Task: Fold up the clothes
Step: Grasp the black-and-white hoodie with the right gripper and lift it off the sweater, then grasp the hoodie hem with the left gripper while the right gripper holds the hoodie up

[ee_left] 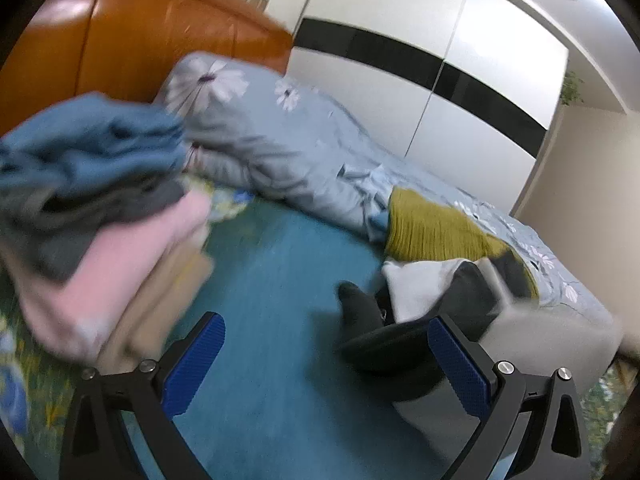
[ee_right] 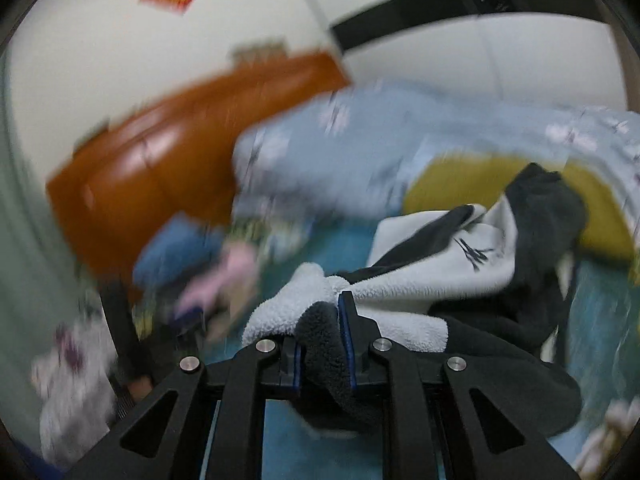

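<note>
Garment in hand: a black-and-white fleece jacket with a small black logo (ee_right: 452, 268) lies crumpled on the teal bed sheet (ee_left: 276, 280), just in front of the mustard-yellow knitted garment (ee_left: 432, 224) and the grey-blue flowered quilt (ee_left: 272, 136).
Right gripper (ee_right: 324, 344): its jaws are clamped on a dark fleece edge of the jacket, with white fleece bunched just behind them.
Left gripper (ee_left: 324, 364): its jaws stand wide apart with nothing between them, low over bare sheet; the jacket's dark sleeve (ee_left: 360, 308) lies just ahead of its right finger.
Pile: a stack of folded clothes, blue on top, then grey, pink and beige (ee_left: 104, 216), sits to the left on the bed, near the orange wooden headboard (ee_left: 160, 40).
Stage: both views are smeared by motion, so I judge the jacket is being dragged or lifted; whether to spread it flat or to turn a fold over, the pictures do not settle.
Doing it well: keep the right-hand pinch firm, since thick fleece can slip from a shallow bite.
Second grip: the free jaws would do best on a matching edge or corner, not on a loose sleeve, so the cloth hangs evenly.
Risk: the pull could catch the yellow knit or the quilt; keep the cloth over the bare sheet.
</note>
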### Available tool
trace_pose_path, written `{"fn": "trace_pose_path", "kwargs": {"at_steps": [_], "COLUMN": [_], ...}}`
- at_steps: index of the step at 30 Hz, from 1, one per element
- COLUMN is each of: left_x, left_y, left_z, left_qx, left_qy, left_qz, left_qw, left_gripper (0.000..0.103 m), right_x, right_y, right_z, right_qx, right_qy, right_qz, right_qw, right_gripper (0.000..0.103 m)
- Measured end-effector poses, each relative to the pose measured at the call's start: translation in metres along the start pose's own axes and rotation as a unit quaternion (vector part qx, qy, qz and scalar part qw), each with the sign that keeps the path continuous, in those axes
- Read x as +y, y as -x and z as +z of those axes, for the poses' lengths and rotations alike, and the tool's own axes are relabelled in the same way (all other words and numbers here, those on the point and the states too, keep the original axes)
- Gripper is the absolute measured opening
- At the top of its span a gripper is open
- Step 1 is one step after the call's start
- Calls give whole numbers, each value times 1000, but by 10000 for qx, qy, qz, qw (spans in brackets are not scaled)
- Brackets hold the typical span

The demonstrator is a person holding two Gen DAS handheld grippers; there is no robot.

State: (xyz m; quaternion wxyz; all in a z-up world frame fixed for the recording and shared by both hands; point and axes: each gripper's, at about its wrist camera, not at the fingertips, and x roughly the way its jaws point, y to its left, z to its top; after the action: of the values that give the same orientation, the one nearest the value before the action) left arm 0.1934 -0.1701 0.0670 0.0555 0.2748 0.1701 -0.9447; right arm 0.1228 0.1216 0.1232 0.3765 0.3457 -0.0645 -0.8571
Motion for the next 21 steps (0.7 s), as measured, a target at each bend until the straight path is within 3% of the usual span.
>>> {"fn": "trace_pose_path", "kwargs": {"at_steps": [3, 6, 10, 15, 18, 21], "left_x": [10, 12, 11, 1, -7, -11], "left_y": [22, 39, 43, 23, 4, -19], "left_z": [-11, -13, -15, -27, -35, -42], "left_qx": [117, 98, 324, 730, 1038, 1340], "left_qy": [142, 170, 304, 577, 771, 958], "left_qz": [-2, 87, 201, -172, -427, -543], "left_qw": [9998, 9998, 9988, 9955, 9907, 9848], "left_gripper": [103, 103, 103, 103, 103, 103], "right_x": [26, 46, 58, 49, 38, 14], "right_y": [-28, -34, -46, -29, -7, 15], "right_z": [-51, -74, -89, -101, -107, -99], "right_qx": [495, 349, 395, 621, 705, 561], "right_qy": [139, 77, 334, 671, 657, 535], "right_qz": [137, 253, -105, -260, -92, -102], "right_qw": [9986, 9990, 9986, 9955, 9953, 9969], "right_gripper": [17, 17, 19, 25, 28, 37]}}
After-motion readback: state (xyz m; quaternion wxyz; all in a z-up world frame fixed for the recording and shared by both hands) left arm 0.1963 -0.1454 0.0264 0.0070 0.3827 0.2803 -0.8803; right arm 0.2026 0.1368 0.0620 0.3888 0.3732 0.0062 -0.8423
